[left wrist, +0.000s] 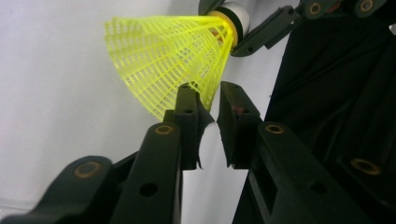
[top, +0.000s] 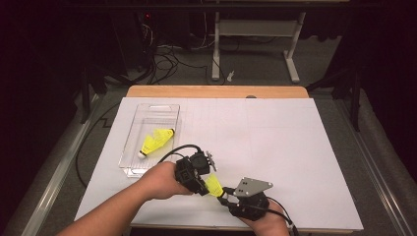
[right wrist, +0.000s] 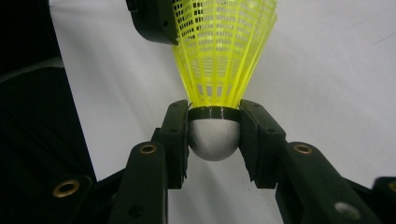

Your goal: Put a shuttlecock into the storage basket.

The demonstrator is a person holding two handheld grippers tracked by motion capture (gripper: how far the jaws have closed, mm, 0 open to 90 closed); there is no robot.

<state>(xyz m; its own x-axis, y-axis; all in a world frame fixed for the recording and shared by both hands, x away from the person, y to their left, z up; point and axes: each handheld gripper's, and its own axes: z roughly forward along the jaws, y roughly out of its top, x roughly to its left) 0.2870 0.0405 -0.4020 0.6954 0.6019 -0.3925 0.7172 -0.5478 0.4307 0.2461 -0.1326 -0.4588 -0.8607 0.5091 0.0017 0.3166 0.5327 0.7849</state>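
We pinch the shuttlecock (right wrist: 219,70) by its cork in the right gripper (right wrist: 215,135), above the table's (top: 275,142) near edge, so the left gripper (left wrist: 208,105) nips the skirt rim: handover toward the clear bin (top: 129,142).

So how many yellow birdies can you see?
2. One yellow plastic shuttlecock lies inside the clear plastic box on the left of the white table. The other shuttlecock is held between the two tools near the front edge. More could be hidden behind the hands.
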